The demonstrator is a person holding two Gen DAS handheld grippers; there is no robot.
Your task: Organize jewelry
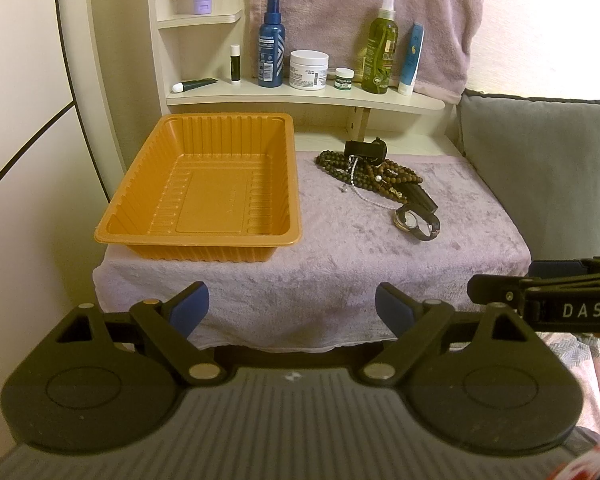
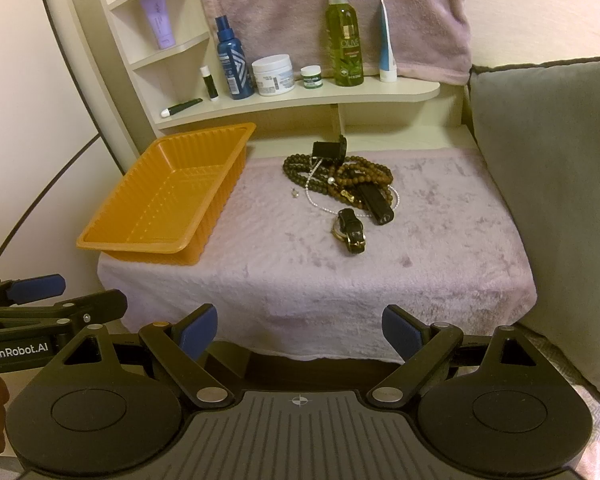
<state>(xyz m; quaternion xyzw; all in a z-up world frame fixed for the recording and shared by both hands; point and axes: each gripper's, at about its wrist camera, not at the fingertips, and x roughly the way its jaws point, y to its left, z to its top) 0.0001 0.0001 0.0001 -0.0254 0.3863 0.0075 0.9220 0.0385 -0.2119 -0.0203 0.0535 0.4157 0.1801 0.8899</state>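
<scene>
An empty orange plastic tray [image 1: 204, 188] [image 2: 168, 200] sits on the left of a lilac towel-covered stand. To its right lies a tangled pile of jewelry [image 1: 376, 172] [image 2: 340, 180]: dark and brown bead strands, a thin white bead chain, a black-strapped watch at the back, and a small watch with a dark strap [image 1: 416, 220] [image 2: 350, 232] nearest me. My left gripper [image 1: 292, 312] is open and empty, in front of the stand's near edge. My right gripper [image 2: 300, 332] is open and empty, also short of the near edge, beside the left one.
A curved shelf [image 1: 300, 98] [image 2: 300, 96] behind the stand carries bottles, jars and tubes. A lilac towel hangs on the wall above. A grey cushion [image 1: 548, 168] [image 2: 552, 200] borders the stand on the right. A pale wall is on the left.
</scene>
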